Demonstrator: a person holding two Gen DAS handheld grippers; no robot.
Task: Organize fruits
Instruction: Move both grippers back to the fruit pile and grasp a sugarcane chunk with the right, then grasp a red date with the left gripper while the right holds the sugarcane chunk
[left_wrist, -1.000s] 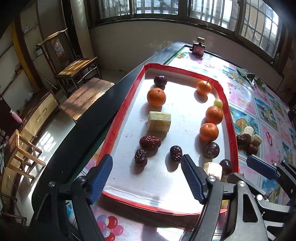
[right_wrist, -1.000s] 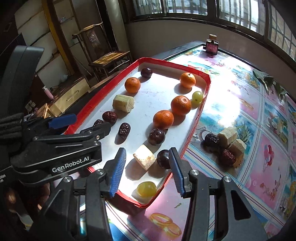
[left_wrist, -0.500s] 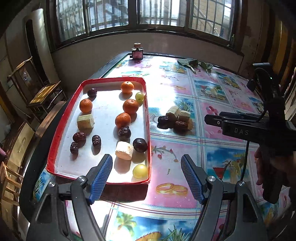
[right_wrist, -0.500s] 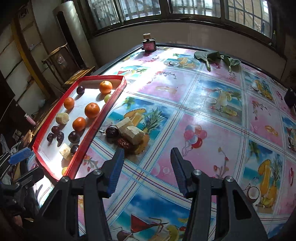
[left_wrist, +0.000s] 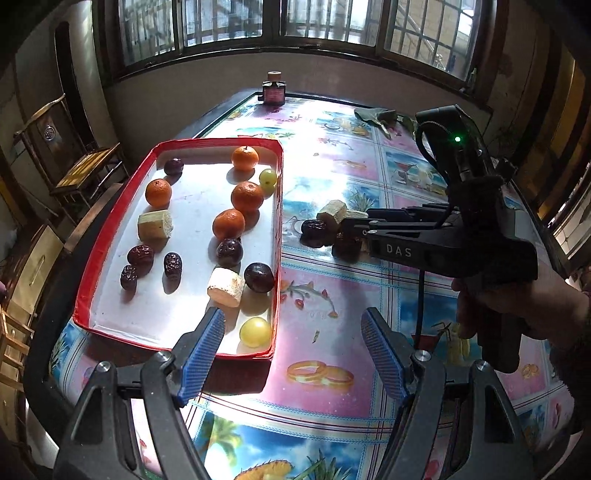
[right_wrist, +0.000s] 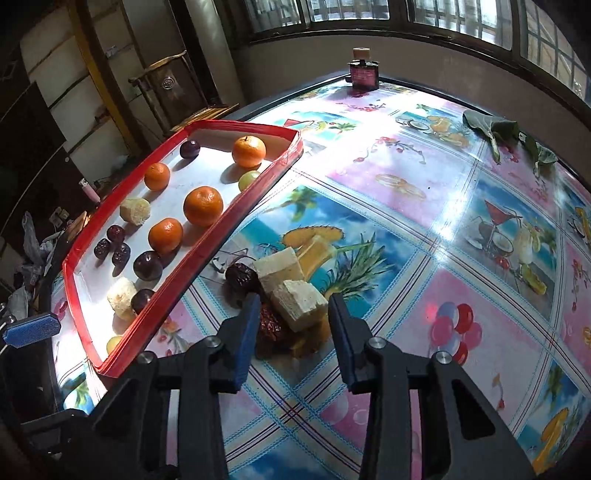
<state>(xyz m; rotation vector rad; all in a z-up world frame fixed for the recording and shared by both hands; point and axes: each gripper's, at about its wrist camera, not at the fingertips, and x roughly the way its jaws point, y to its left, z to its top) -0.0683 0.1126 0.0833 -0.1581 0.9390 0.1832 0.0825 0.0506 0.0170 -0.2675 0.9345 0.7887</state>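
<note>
On the glossy table (right_wrist: 424, 206), right gripper (right_wrist: 291, 321) fingers narrowing around a pale fibrous block (right_wrist: 299, 302), unpinched; left gripper (left_wrist: 291, 350) spread.

Small dark bottle with cork (left_wrist: 273, 90) at far table edge, top centre. Green leaves (right_wrist: 506, 136) on tablecloth, upper right. Wooden chair (left_wrist: 70, 155) at left, by wall. Barred windows (left_wrist: 280, 22) along top. Fruit-print tablecloth (right_wrist: 424, 229) glossy, sunlit.

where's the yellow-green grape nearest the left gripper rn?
In the left wrist view, the yellow-green grape sits in the red tray's near right corner, just below the pale cane chunk and dark plum.
</note>
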